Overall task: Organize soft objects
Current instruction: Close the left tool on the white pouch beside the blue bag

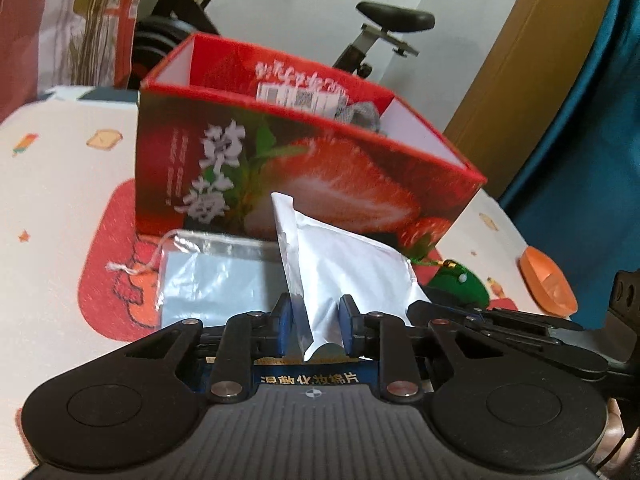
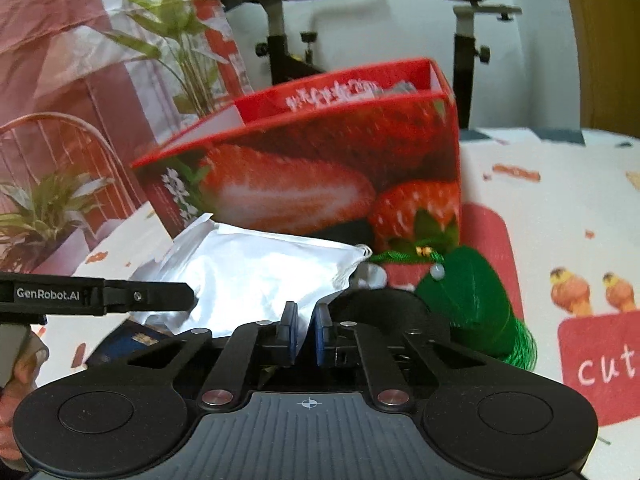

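A white drawstring pouch (image 1: pixel 340 264) is lifted in front of the red strawberry box (image 1: pixel 304 168). My left gripper (image 1: pixel 316 320) is shut on its lower edge. My right gripper (image 2: pixel 307 328) is shut on another edge of the same pouch (image 2: pixel 256 276). The box (image 2: pixel 320 176) is open at the top and holds a grey soft item (image 1: pixel 360 114) and a packet. A green tasselled pouch (image 2: pixel 476 292) lies on the table right of the box, also in the left wrist view (image 1: pixel 460 284). A clear drawstring bag (image 1: pixel 208 276) lies flat before the box.
A dark blue cotton-pad packet (image 1: pixel 308 378) lies under my left gripper. An orange dish (image 1: pixel 546 284) sits at the table's right edge. The patterned tablecloth (image 1: pixel 60 184) covers the table. An exercise bike (image 2: pixel 288 40) and plants (image 2: pixel 176 40) stand behind.
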Motion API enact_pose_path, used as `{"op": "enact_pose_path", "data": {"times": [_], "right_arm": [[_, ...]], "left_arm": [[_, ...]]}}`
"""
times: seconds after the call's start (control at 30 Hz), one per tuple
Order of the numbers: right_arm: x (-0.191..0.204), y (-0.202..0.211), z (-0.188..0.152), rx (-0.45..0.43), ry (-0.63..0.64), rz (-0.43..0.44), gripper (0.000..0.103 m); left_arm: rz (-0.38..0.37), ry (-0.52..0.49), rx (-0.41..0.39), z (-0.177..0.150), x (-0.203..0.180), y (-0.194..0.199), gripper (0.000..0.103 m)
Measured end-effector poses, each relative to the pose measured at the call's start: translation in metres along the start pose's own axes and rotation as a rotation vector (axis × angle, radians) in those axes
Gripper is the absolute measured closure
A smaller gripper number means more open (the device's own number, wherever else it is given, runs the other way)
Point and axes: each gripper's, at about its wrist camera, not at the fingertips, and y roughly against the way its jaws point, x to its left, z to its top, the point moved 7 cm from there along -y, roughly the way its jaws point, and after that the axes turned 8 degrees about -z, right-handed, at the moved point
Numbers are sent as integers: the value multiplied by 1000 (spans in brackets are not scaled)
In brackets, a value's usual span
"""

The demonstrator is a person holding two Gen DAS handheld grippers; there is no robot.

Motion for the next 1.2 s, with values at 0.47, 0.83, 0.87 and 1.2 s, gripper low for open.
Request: {"op": "enact_pose_path", "data": {"times": [0.47, 0.83, 0.87, 1.2], "right_arm": [[24, 26, 14, -87, 123, -17, 97], [33, 32, 9, -78, 187, -29, 99], [34, 32, 8, -74, 190, -27, 99], [29, 26, -9, -25, 172, -33, 100]], "left_arm": [[-12, 20, -57, 0, 0, 26, 72], [-34, 122, -15, -13, 19, 26, 69], [-27, 126, -20, -12, 21, 28, 69], [-18, 184, 5, -14, 40, 20, 68]]}}
